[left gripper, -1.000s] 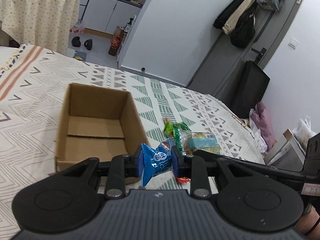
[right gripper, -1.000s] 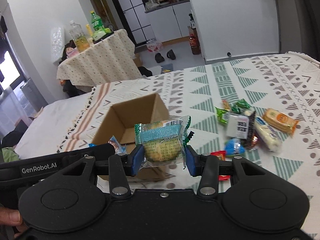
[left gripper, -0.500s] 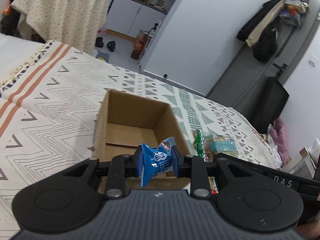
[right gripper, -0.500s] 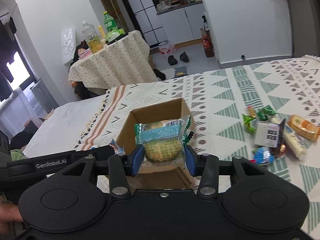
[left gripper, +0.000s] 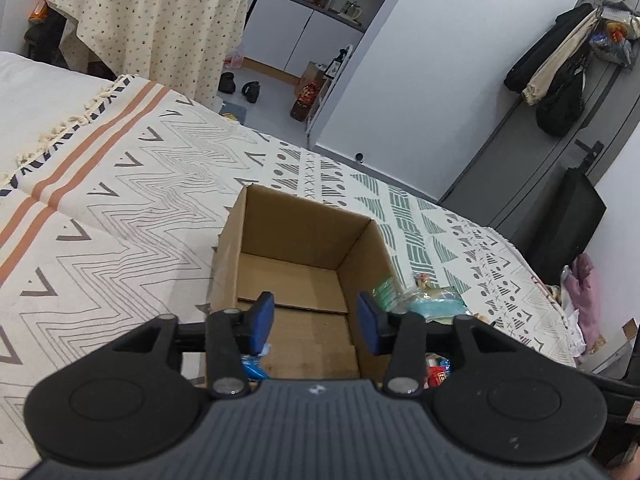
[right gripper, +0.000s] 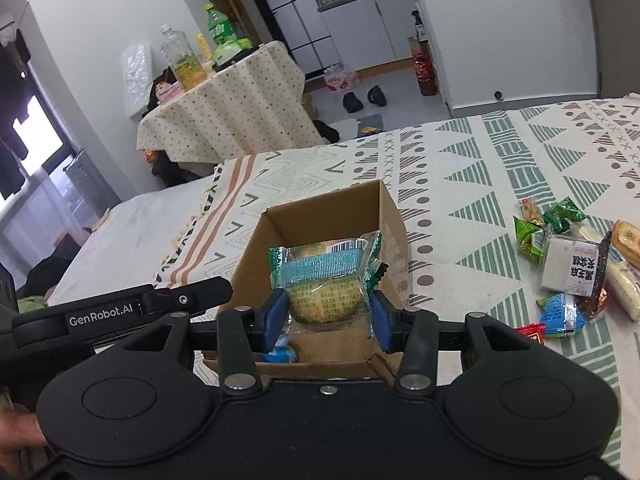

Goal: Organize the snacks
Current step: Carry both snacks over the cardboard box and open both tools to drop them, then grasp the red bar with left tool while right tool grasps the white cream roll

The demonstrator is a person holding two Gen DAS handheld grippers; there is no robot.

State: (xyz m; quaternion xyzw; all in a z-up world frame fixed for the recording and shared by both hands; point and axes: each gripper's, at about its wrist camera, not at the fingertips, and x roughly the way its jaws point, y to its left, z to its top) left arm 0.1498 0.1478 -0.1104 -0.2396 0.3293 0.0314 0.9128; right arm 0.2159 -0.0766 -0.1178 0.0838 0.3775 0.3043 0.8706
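An open cardboard box [left gripper: 352, 248] stands on the patterned bedspread. My left gripper [left gripper: 314, 324] hangs open over its near end, nothing between the blue pads. A small blue snack packet [left gripper: 253, 365] lies low in the box's near left corner, partly hidden by the left finger. My right gripper [right gripper: 326, 316] is shut on a green-and-teal wrapped cake [right gripper: 326, 280], held above the box [right gripper: 320, 206] at its near side. The blue packet [right gripper: 280, 354] shows below the right gripper's left pad. The left gripper's black body [right gripper: 120, 308] sits just to the left.
A pile of loose snacks [right gripper: 572, 252] lies on the bedspread right of the box: green packets, a white pack, long cream bars, blue and red packets. A cloth-covered table [right gripper: 224, 120] with bottles stands beyond the bed. A hand [right gripper: 16, 432] shows at the lower left.
My left gripper has opened and the blue packet has dropped from it into the box. Both grippers have moved closer over the box, the right one keeping hold of the cake.
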